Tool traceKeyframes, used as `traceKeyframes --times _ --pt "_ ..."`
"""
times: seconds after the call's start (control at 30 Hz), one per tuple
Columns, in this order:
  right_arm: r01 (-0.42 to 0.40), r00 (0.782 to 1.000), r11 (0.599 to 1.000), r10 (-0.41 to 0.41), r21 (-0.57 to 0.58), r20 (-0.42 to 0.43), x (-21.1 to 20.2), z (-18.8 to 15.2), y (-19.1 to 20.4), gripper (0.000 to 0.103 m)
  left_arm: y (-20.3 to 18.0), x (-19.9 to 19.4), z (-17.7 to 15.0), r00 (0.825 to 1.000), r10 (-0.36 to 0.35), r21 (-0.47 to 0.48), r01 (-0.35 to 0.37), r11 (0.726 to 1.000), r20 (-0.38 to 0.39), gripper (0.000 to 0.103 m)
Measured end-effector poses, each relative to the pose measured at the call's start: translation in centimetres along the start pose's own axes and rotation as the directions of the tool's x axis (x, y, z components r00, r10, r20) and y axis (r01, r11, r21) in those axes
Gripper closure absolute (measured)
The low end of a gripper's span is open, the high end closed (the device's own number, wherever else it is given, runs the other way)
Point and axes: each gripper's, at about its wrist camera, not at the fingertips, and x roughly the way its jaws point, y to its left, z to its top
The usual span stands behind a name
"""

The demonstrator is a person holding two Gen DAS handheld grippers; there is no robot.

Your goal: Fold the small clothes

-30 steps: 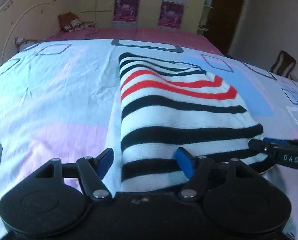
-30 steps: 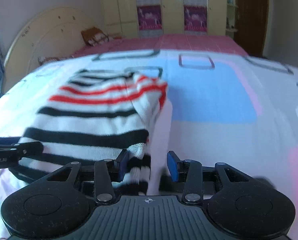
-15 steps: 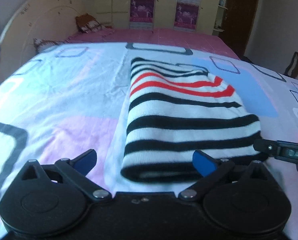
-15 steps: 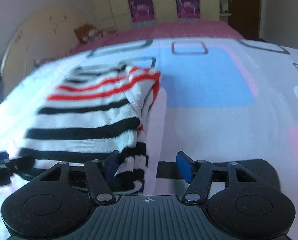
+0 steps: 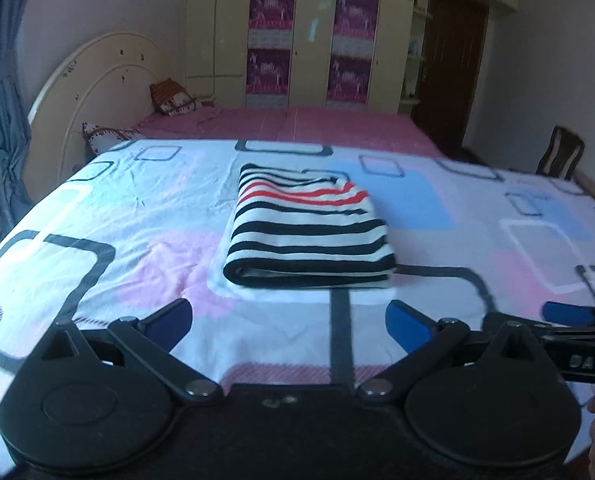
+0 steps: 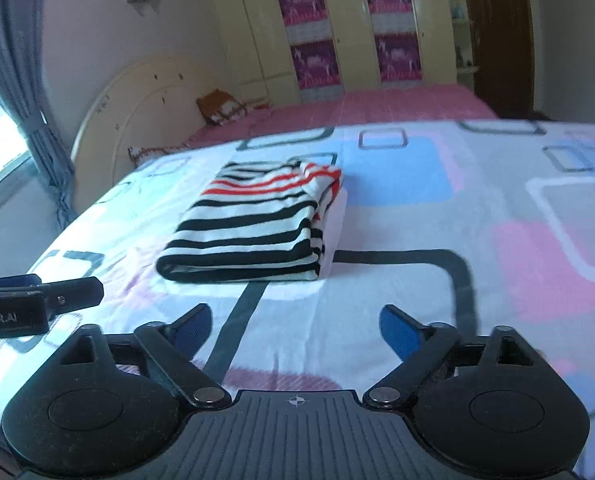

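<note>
With both tools held low and level over the near part of the bed, the left gripper has its blue pads spread wide and nothing between them. Right gripper same: pads wide apart, empty. Both aim forward across the bedspread toward the headboard end.

Each tool shows in the other's view: right gripper's tip sits at the right edge of the left camera, left gripper's tip at the left edge of the right camera. They sit side by side, apart from each other.

Striped shirt lies folded into a compact rectangle, flat on the bedspread, roughly mid-bed. Black and white bands, red bands at the far end. Thick folded edge faces the grippers; layered edges show on its right side.

Shirt is ahead of both grippers and apart from them, with a strip of bare bedspread between. From the left gripper it's dead ahead; from the right gripper, ahead and to the left.

Open bedspread on all sides of the shirt: wide on left and right, more beyond it up to the pink cover. Pillows near the headboard, wardrobe behind, chair off the bed's right edge.
</note>
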Motion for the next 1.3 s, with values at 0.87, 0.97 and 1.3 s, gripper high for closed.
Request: traceKeyframes --times 0.87,0.97,1.3 --pt "0.056 0.971 0.998 -0.049 -0.023 0.233 -12.1 -2.0 1.5 0.000 -1.9 -8.5 -2.0 0.988 0.098 -0.008 -0.097 0.995 0.121 0.000" --pt "0.056 0.971 0.998 -0.049 -0.023 0.233 -12.1 -2.0 1.5 0.000 -1.9 -8.6 -2.0 0.987 0.104 -0.006 -0.104 0.995 0.124 0.000" --pt "0.054 0.972 0.998 -0.047 -0.022 0.232 -12.1 -2.1 1.5 0.000 -2.3 -9.0 -2.2 0.983 0.114 0.021 -0.119 0.993 0.144 0.000"
